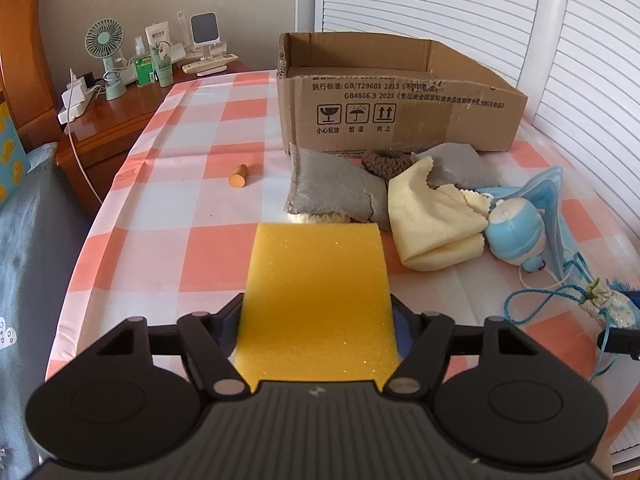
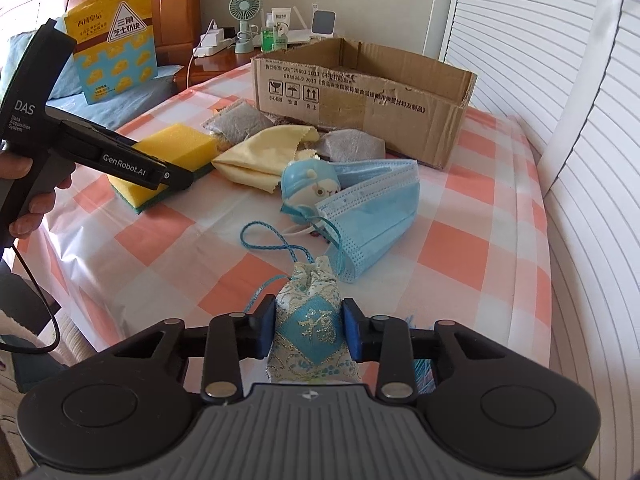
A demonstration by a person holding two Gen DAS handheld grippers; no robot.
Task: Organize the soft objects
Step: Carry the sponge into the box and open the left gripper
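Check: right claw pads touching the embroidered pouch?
Touching. In the right wrist view both blue pads of the right claw press against the sides of the pouch, with no gap showing on either side.

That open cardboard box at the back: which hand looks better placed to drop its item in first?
Probably the left. Its gripper grips the yellow foam sponge straight before the brown cardboard box; the right gripper, squeezing the blue embroidered pouch, sits behind the blue face mask.
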